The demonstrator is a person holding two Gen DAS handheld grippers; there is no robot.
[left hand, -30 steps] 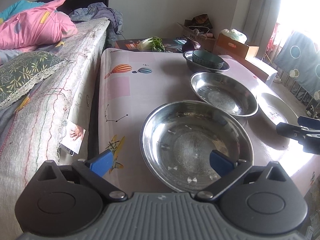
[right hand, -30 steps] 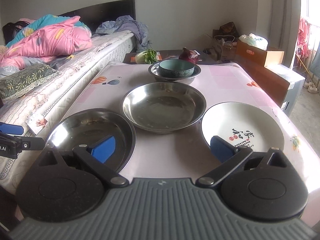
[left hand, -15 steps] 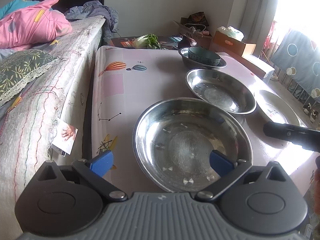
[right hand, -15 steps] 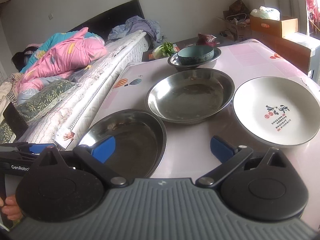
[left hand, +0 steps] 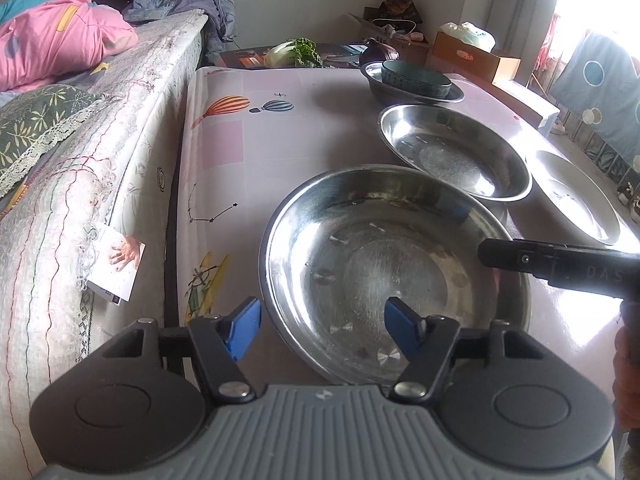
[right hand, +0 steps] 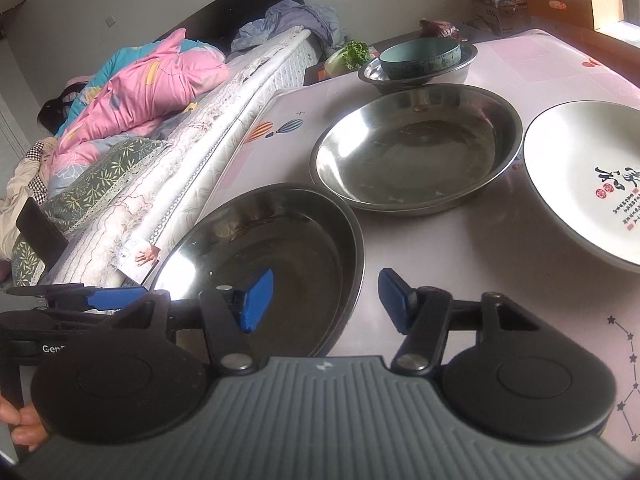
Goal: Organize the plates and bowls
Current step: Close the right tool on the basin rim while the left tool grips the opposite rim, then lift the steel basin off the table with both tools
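The nearest steel plate (left hand: 392,264) lies at the table's front edge. My left gripper (left hand: 322,328) straddles its near left rim, one blue pad outside and one inside; the jaws are closing and gaps still show. My right gripper (right hand: 325,300) straddles the same plate's (right hand: 272,248) right rim, jaws closing, pads not touching. Behind it sit a second steel plate (right hand: 416,148), a white plate with writing (right hand: 588,176) and a teal bowl (right hand: 420,56) inside a steel bowl. One black right-gripper finger (left hand: 528,258) reaches over the plate from the right.
A bed (left hand: 100,168) with a pink quilt (left hand: 60,40) runs close along the table's (left hand: 240,140) left side. Greens (left hand: 296,52) and cardboard boxes (left hand: 472,56) stand beyond the far edge. The left gripper (right hand: 80,300) shows low on the left in the right wrist view.
Both grippers have come down and closer to the near steel plate, and both pairs of jaws have narrowed around its rim. The right wrist view has tilted.
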